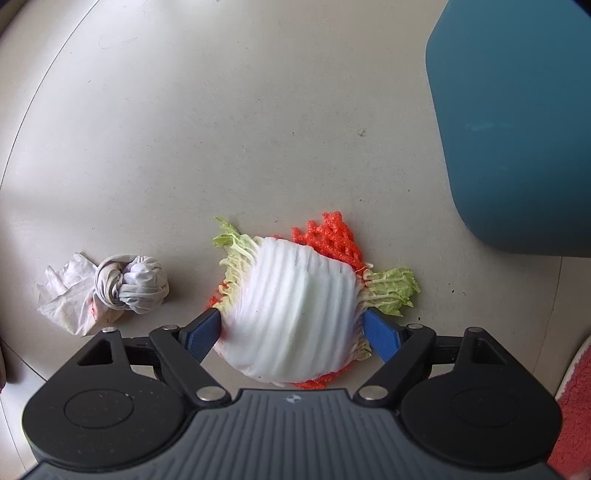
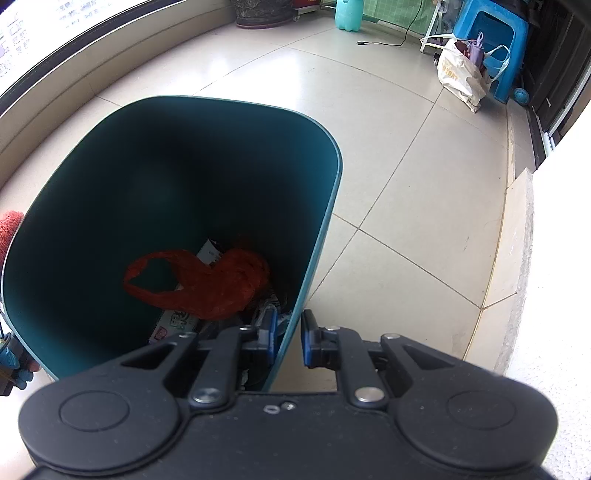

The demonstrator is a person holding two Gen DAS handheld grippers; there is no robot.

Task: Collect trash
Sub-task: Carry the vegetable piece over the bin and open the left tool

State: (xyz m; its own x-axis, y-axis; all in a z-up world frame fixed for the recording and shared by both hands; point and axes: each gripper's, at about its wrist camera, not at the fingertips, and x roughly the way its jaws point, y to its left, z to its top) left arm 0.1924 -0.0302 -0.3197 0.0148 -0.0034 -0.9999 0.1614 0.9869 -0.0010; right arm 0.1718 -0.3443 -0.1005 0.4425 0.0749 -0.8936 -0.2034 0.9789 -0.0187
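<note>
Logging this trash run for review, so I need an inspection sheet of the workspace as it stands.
Surface: pale tiled floor, a few dark specks.
Job's things: cabbage piece lying on orange foam net; knotted white cloth on crumpled tissue; teal bin holding orange bag and paper scraps.
Clutter: red mat.
Grippers: left gripper straddles the cabbage, pads at its sides; right gripper straddles the bin wall, gap visible.
Cables: black cord on far floor.
Surroundings: blue stool, white tote bag, green bottle.
</note>
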